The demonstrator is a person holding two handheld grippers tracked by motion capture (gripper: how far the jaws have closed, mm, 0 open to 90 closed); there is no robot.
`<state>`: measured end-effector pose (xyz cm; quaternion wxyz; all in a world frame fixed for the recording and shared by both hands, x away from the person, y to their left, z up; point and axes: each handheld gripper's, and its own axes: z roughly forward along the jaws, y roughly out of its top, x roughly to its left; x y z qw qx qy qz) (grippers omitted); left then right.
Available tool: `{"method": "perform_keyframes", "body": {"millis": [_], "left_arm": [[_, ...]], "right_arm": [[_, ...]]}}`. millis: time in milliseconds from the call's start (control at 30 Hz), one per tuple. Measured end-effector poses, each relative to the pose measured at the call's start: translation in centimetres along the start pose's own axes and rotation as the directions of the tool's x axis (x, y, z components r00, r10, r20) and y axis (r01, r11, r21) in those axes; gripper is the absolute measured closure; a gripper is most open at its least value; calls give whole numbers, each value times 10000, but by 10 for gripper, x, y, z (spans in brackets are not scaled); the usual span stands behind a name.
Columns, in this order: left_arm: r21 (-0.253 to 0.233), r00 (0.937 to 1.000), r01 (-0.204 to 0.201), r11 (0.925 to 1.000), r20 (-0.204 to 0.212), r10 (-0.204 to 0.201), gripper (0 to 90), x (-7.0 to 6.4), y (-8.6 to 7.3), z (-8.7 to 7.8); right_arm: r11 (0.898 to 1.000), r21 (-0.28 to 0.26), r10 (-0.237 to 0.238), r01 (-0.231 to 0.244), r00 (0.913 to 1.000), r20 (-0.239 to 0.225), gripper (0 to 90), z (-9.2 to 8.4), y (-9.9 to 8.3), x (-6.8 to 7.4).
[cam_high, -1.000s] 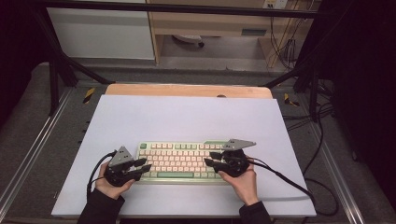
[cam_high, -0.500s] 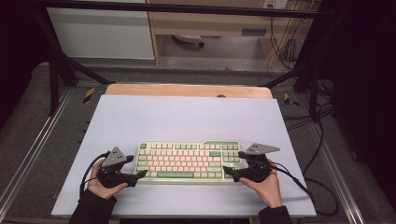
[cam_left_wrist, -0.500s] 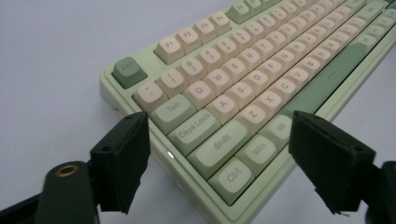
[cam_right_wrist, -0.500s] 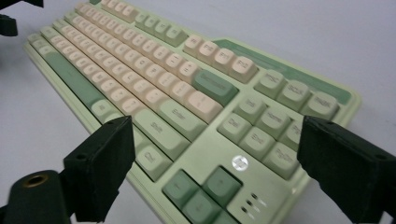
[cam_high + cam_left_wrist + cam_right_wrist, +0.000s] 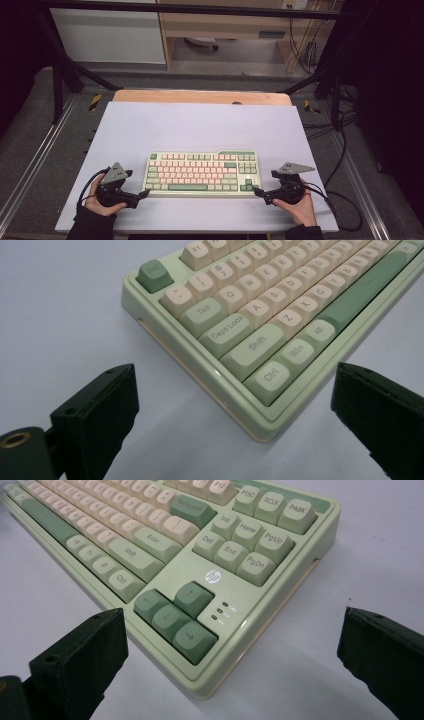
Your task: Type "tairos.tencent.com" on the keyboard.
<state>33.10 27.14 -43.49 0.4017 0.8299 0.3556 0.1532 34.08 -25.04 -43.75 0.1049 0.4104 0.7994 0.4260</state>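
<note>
Moved: both tools have drawn outward off the ends of the keyboard [image 5: 201,173] since a second ago, when they sat over it; their jaws have just been opening, with nothing pressed between them now.
Left tool [image 5: 141,195]: jaws apart, tips pointing at the keyboard's near-left corner, just beside it and not touching; held in the left hand [image 5: 97,202] at the table's near-left.
Left tool, own view [image 5: 235,405]: the two black jaws stand wide at either side of the frame, and the corner with the Ctrl key lies in the gap ahead of them.
Right tool [image 5: 258,192]: jaws apart, tips just off the near-right corner; held in the right hand [image 5: 299,207].
Right tool, own view [image 5: 232,652]: jaws wide, the corner with the arrow keys between and ahead of them, clear of both pads.
Keyboard: pale green case, cream and green keys, flat on the table [image 5: 200,125], in its near half and about midway between the two hands, long side parallel to the near edge.
Table: pale lilac top, a wooden strip [image 5: 200,96] along the far edge.
Cables: one trails from each tool.
</note>
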Motion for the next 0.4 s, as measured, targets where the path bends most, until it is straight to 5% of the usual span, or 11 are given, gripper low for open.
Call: {"method": "perform_keyframes", "body": {"millis": [400], "left_arm": [[57, 10000, -18, 10000, 37, 18, 60, 1, -6, -1]], "right_arm": [[9994, -198, -267, 269, 9996, 73, 2, -4, -7, 0]]}}
